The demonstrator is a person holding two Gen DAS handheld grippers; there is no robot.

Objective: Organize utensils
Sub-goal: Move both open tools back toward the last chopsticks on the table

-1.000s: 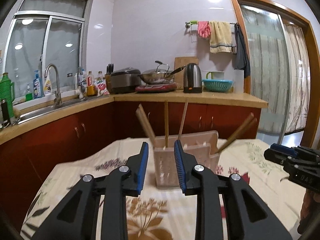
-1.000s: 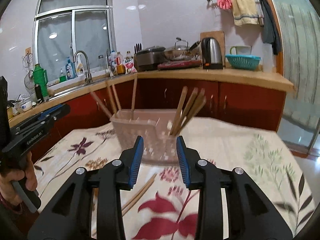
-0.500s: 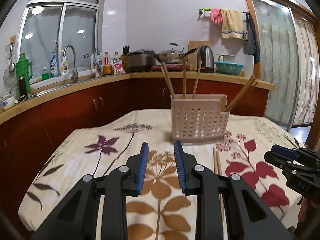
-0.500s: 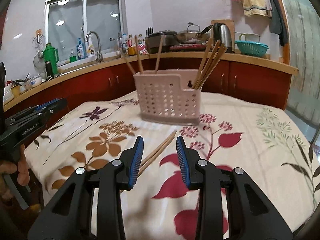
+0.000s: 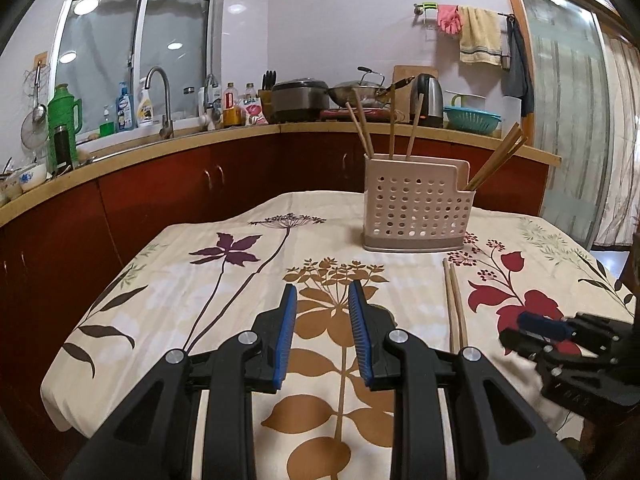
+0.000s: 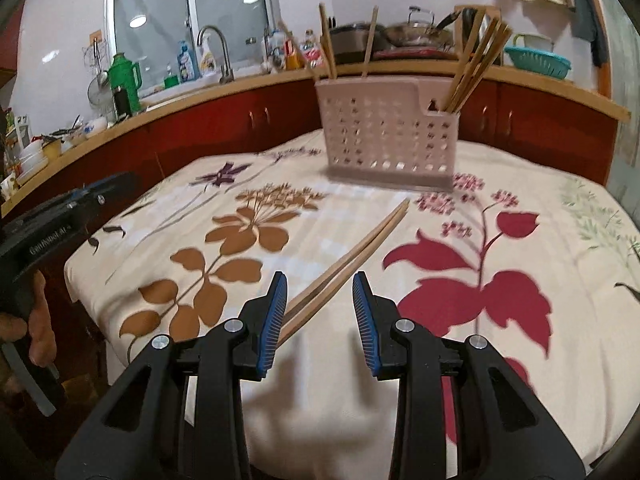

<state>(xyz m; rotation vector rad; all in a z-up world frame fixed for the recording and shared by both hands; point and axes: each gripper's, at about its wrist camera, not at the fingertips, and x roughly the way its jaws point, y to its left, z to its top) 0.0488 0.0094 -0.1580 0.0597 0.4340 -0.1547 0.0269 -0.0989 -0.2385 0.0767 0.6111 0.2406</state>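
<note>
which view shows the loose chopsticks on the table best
The right wrist view. There the chopsticks lie nearly full length on the tablecloth, straight ahead of the open right gripper, near ends behind its fingers. The left wrist view shows them off to the side, thin, foreshortened and partly hidden by the left gripper.

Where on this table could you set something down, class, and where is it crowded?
Free: the flowered tablecloth from its left edge to the pair of chopsticks, in front of the utensil holder. Also free: the red-flower patch right of the chopsticks. Crowded: the strip where the chopsticks lie, by the right claw.
</note>
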